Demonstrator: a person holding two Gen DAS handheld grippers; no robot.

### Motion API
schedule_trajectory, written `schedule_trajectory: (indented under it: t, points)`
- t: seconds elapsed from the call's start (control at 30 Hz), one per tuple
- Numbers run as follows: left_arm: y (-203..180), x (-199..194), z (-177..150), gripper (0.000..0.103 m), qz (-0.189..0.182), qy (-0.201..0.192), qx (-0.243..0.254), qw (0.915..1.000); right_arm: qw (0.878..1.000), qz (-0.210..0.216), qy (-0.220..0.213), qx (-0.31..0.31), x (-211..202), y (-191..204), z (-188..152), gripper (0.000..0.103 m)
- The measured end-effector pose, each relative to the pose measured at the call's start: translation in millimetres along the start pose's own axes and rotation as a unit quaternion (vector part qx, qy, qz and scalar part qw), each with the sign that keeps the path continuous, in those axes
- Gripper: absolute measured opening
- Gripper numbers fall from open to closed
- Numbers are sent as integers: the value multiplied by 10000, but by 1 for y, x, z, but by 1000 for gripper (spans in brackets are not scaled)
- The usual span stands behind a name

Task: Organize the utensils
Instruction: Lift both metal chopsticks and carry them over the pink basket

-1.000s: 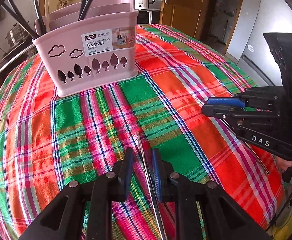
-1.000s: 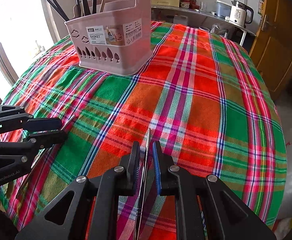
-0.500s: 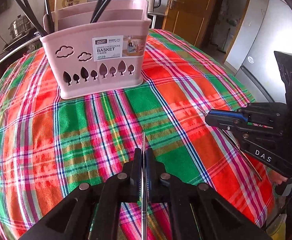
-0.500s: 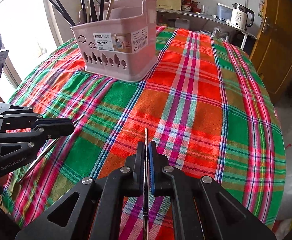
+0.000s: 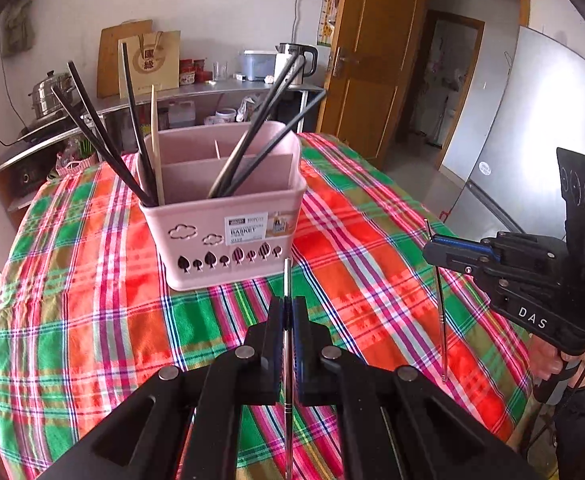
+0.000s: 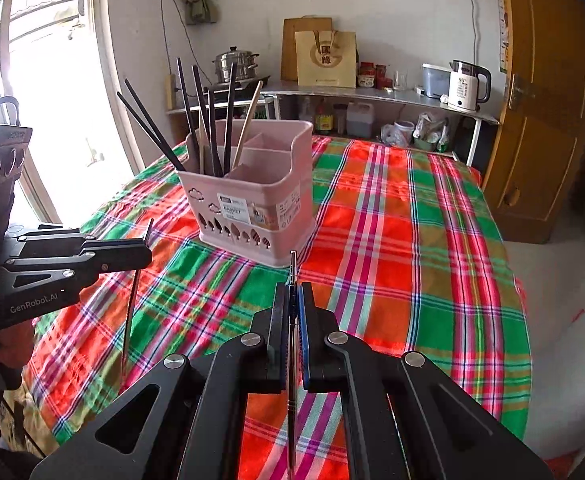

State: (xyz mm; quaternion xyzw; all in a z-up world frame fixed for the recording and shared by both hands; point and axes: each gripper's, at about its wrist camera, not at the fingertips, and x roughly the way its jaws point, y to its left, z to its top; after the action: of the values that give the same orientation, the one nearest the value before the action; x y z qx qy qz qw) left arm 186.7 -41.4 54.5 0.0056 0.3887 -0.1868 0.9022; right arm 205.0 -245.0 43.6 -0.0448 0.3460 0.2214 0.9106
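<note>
A pink divided chopstick basket stands on the plaid tablecloth and holds several black chopsticks and a wooden one. My left gripper is shut on a metal chopstick, raised above the cloth in front of the basket. My right gripper is shut on another metal chopstick, also raised. Each gripper shows in the other's view, the right gripper and the left gripper, each with its chopstick hanging down.
The round table's plaid cloth spreads around the basket. A shelf behind holds a kettle, a steamer pot and a paper bag. A wooden door stands at the right.
Both grippers closed on metal chopsticks that lay on the cloth and lifted them. The views now look higher and level at the basket.
</note>
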Motion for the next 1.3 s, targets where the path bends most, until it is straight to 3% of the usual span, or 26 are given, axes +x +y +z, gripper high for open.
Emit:
schedule_trajectory:
  t: [0.33, 0.87, 1.3]
  points:
    - [6, -35, 11, 4, -29, -370, -27, 9993, 9987, 25, -499, 50, -32, 3, 11, 4]
    - [9, -52, -10, 4, -38, -350, 34, 9994, 9988, -6, -490, -56, -52, 9, -2, 4]
    - [50, -72, 14, 4, 46, -604, -371, 9975, 9947, 419, -886, -314, -50, 46, 33, 4]
